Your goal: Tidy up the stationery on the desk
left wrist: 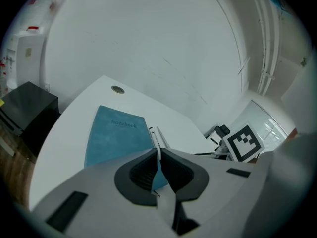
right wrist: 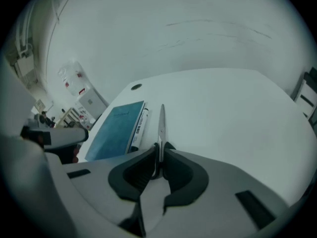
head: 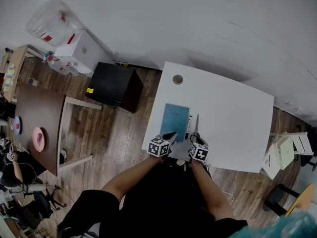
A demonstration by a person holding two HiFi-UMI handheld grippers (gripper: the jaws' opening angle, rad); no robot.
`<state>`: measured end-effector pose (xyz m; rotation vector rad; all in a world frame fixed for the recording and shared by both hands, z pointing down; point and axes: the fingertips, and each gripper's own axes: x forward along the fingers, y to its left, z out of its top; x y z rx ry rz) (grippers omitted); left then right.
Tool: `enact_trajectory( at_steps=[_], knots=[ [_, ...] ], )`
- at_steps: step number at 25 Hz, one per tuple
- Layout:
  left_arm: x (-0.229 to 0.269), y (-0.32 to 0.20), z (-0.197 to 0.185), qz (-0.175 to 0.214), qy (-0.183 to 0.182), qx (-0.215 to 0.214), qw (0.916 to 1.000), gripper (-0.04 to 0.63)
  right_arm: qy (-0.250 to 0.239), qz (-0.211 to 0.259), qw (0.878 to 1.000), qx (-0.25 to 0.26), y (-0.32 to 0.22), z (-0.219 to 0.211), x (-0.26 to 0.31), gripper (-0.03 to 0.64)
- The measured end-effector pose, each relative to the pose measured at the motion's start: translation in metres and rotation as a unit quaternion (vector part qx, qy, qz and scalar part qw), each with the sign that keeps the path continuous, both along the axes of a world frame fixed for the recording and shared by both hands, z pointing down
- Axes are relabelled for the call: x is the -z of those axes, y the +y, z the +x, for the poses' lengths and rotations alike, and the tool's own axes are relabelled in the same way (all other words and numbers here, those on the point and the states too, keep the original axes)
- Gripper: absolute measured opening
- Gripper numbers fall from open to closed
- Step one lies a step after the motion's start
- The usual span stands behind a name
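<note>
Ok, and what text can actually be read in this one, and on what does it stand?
"notebook": on the cover of the blue notebook, seen in the left gripper view.
Print along the marker pen: too small to read.
Red labels on the large clear bottle: too blurred to read.
Nothing else is legible.

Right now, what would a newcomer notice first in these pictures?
A blue notebook lies near the front edge of the white desk, its near edge pinched by the left gripper. Right of it lie a marker and then scissors, held in the right gripper.
</note>
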<state>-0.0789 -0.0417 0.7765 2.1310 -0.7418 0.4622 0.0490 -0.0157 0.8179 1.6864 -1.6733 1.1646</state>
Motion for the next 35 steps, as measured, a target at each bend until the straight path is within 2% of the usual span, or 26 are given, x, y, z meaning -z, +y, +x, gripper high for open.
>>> enact_trajectory(
  at_steps=[2,6,7,10,12,16,19,22,25,27,30,33,35],
  knots=[
    [0.004,-0.004,0.001,0.001,0.001,0.005,1.0000,0.034,-0.021,0.011,1.000,-0.019,-0.006,0.004,0.012,0.069],
    [0.021,-0.008,-0.006,-0.027,0.023,0.058,0.9977,0.034,-0.049,0.026,0.998,-0.033,0.002,0.010,0.045,0.069],
    [0.027,-0.010,-0.005,-0.025,0.030,0.059,0.9975,0.033,-0.051,0.033,0.997,-0.036,0.004,0.014,0.055,0.069],
    [0.043,-0.009,0.014,0.003,0.039,0.024,0.9989,0.033,-0.060,0.059,0.994,-0.066,0.014,0.039,0.093,0.069],
    [0.053,0.005,0.025,0.027,0.040,0.005,0.9988,0.033,-0.053,0.080,0.993,-0.068,0.028,0.053,0.121,0.067],
    [0.082,0.042,0.032,0.066,0.037,0.004,0.9971,0.030,-0.019,0.139,0.990,-0.010,0.053,0.056,0.170,0.055],
    [0.112,0.085,0.042,0.102,0.034,0.007,0.9942,0.029,-0.016,0.180,0.983,0.022,0.087,0.057,0.194,0.046],
    [0.140,0.147,0.056,0.133,0.034,0.014,0.9904,0.028,-0.039,0.220,0.974,0.044,0.142,0.055,0.213,0.038],
    [0.158,0.217,0.079,0.142,0.047,0.026,0.9884,0.022,-0.060,0.265,0.960,0.071,0.205,0.053,0.240,0.036],
    [0.166,0.260,0.091,0.155,0.037,0.052,0.9858,0.020,-0.052,0.284,0.954,0.084,0.247,0.056,0.252,0.036],
    [0.186,0.315,0.109,0.196,0.009,0.084,0.9770,0.017,-0.047,0.292,0.952,0.081,0.303,0.069,0.263,0.037],
    [0.220,0.362,0.132,0.234,0.008,0.077,0.9691,0.017,-0.047,0.299,0.951,0.070,0.346,0.083,0.273,0.037],
    [0.247,0.382,0.137,0.268,0.001,0.076,0.9604,0.017,-0.040,0.306,0.949,0.066,0.366,0.087,0.284,0.037]
  ],
)
